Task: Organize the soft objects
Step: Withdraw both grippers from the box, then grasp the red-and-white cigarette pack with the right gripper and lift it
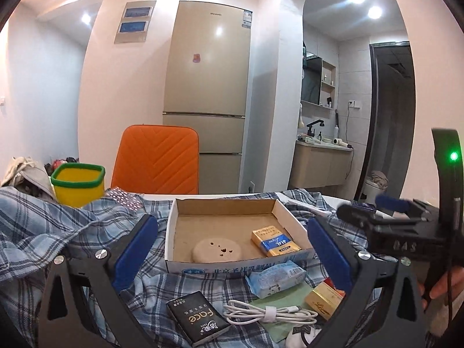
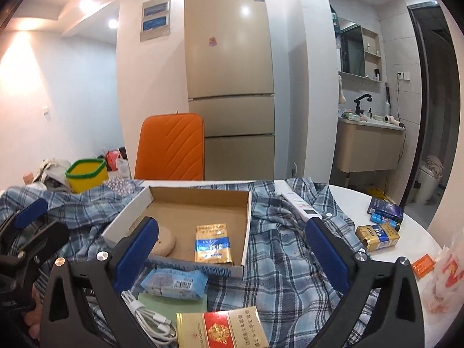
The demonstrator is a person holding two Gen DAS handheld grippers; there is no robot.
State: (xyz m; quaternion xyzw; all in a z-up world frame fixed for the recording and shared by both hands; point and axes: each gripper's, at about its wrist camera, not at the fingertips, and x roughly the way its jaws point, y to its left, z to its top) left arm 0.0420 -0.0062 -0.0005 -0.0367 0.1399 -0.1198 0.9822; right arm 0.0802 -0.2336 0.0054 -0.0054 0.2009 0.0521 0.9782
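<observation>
Plaid cloth point(image 2: 278, 255) covers the tabletop point(image 2: 411, 232); a cardboard box point(image 2: 200, 203) collects soft packs, one tissue pack point(image 2: 174, 282) waiting just outside. Both grippers' fingers point(image 2: 137, 249) spread wide, empty.

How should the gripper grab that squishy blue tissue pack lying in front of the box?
Grip the soft blue plastic tissue pack across its short width, at the middle, coming down from above. It lies flat on the blue plaid cloth, with its long sides free. The white cardboard box sits close behind, so a level approach looks cramped.

Blue tissue pack point(image 1: 275, 279) flat on plaid shirt point(image 1: 72, 232), beside box point(image 1: 226, 266).
</observation>
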